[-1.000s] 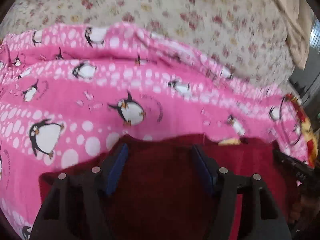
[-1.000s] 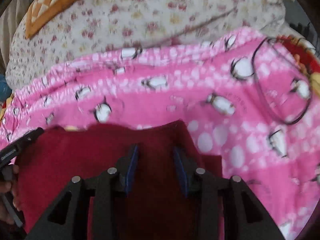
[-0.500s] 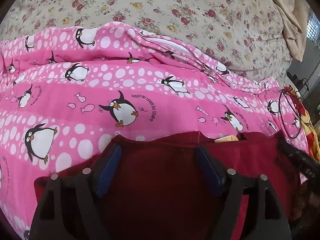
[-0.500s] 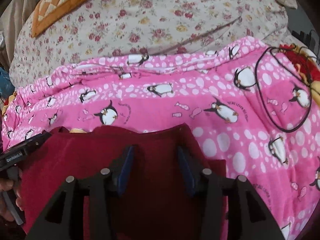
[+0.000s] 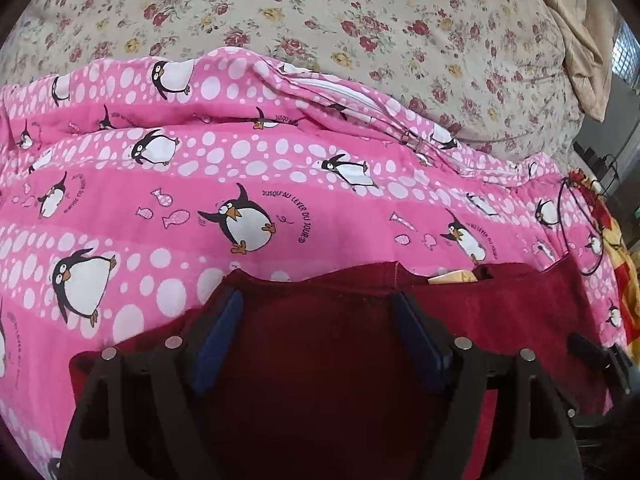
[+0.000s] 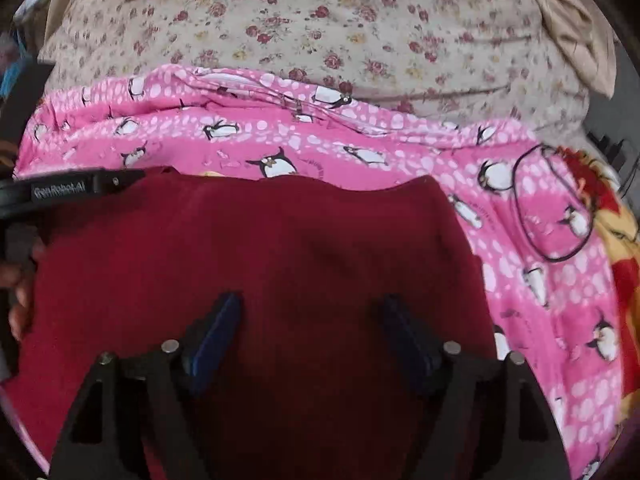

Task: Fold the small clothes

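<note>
Garment: a dark red cloth (image 6: 256, 248) lies flat on the pink penguin blanket (image 5: 280, 184), at the blanket's near edge; its far hem runs straight across in the left wrist view.
Tag: a small tan label (image 5: 452, 278) peeks out at the cloth's far hem.
Left gripper (image 5: 318, 330): jaws spread apart, both blue pads (image 5: 218, 344) over the cloth's left part, nothing pinched between them.
Right gripper (image 6: 310, 338): jaws opening, wide apart above the cloth's middle; only flat cloth lies under the gap, none gripped.
Hand: part of the person's hand (image 6: 20, 292) shows at the left edge of the right wrist view, behind the left gripper's black finger.
Blanket: spread over a floral sheet (image 5: 360, 24), its far edge rumpled.
Cord: a thin black loop (image 6: 552, 204) lies on the blanket toward its right edge, apart from the cloth.
Right edge: a red and yellow fabric (image 6: 616, 240) borders the blanket.
</note>
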Tool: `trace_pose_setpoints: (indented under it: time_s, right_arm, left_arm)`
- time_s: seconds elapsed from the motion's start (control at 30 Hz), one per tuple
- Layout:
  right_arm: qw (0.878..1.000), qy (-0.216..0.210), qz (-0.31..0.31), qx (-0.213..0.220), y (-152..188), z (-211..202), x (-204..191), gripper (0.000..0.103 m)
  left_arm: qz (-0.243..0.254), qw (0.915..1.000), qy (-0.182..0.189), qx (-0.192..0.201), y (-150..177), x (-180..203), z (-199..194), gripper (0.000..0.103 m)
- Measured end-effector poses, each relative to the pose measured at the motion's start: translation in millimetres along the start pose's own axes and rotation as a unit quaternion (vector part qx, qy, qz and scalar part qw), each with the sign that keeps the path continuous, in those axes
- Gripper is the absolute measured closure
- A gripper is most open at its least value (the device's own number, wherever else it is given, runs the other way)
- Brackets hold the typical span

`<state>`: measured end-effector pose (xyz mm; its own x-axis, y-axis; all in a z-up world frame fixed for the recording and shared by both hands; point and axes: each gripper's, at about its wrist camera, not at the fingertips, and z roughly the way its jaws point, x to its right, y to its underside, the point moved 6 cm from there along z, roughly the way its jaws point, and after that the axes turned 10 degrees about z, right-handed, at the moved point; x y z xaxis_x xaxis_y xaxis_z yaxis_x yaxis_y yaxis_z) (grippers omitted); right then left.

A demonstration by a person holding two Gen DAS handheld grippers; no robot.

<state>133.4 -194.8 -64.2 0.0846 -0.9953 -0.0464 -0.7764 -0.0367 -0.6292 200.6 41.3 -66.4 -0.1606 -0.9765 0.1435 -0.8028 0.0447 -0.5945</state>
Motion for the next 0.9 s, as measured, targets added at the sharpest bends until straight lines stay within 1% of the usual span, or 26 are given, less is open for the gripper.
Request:
trace_pose_setpoints:
  time_s: [0.27,0.37,0.43,0.47,0.5,0.53,0.57,0.6,0.63,0.67,0.7,0.73,0.77,0.8,0.83,0.9]
  right_arm:
    - [0.999,0.010,-0.001,0.035,6,-3,-1,0.019]
    - [0.999,0.009,0.000,0.037,5,-3,-1,0.018]
    - [1.000,-0.006,0.007,0.026,2,-4,1,0.018]
    - [1.000,-0.021,0.014,0.017,0,-7,4,0.019]
    - [0.999,-0.038,0.031,0.018,-4,-12,8,0.021]
    - [0.997,-0.046,0.049,0.026,-7,-18,13,0.022]
    - [0.994,-0.046,0.082,0.050,-12,-30,25,0.022]
    - [0.992,-0.035,0.099,0.065,-15,-37,34,0.021]
    - [0.991,-0.025,0.109,0.074,-17,-42,39,0.021]
    - [0.990,-0.022,0.114,0.078,-19,-44,42,0.021]
    - [0.989,-0.024,0.120,0.081,-20,-46,42,0.021]
    - [0.989,-0.025,0.122,0.082,-20,-46,42,0.021]
    - [0.989,-0.028,0.121,0.084,-20,-46,37,0.021]
    - [0.990,-0.033,0.111,0.084,-20,-45,31,0.021]
    - [0.991,-0.036,0.101,0.082,-20,-43,25,0.021]
    - [0.995,-0.040,0.068,0.065,-15,-35,7,0.021]
  left_arm:
    - [-0.003,1.0000,0.001,-0.002,1,1,-1,0.046]
    - [-0.011,0.9999,0.007,0.009,1,1,-7,0.047]
    - [-0.017,0.9995,0.005,0.026,3,3,-23,0.047]
    - [-0.015,0.9994,-0.006,0.030,4,5,-32,0.049]
    - [-0.006,0.9991,-0.015,0.040,5,11,-44,0.050]
    - [0.011,0.9982,-0.010,0.059,6,23,-60,0.050]
    - [0.022,0.9972,0.000,0.071,7,31,-70,0.050]
    - [0.032,0.9958,0.015,0.084,9,42,-82,0.050]
    - [0.036,0.9947,0.025,0.093,13,51,-91,0.050]
    - [0.032,0.9947,0.027,0.094,19,54,-95,0.050]
    - [0.025,0.9957,0.021,0.087,27,55,-95,0.050]
    - [0.009,0.9974,0.017,0.070,40,55,-91,0.050]
    - [0.000,0.9982,0.019,0.057,48,54,-86,0.050]
    - [-0.005,0.9993,0.012,0.037,61,54,-77,0.050]
    - [0.011,0.9995,-0.012,0.026,73,56,-70,0.050]
    - [0.067,0.9953,-0.055,0.043,79,69,-72,0.049]
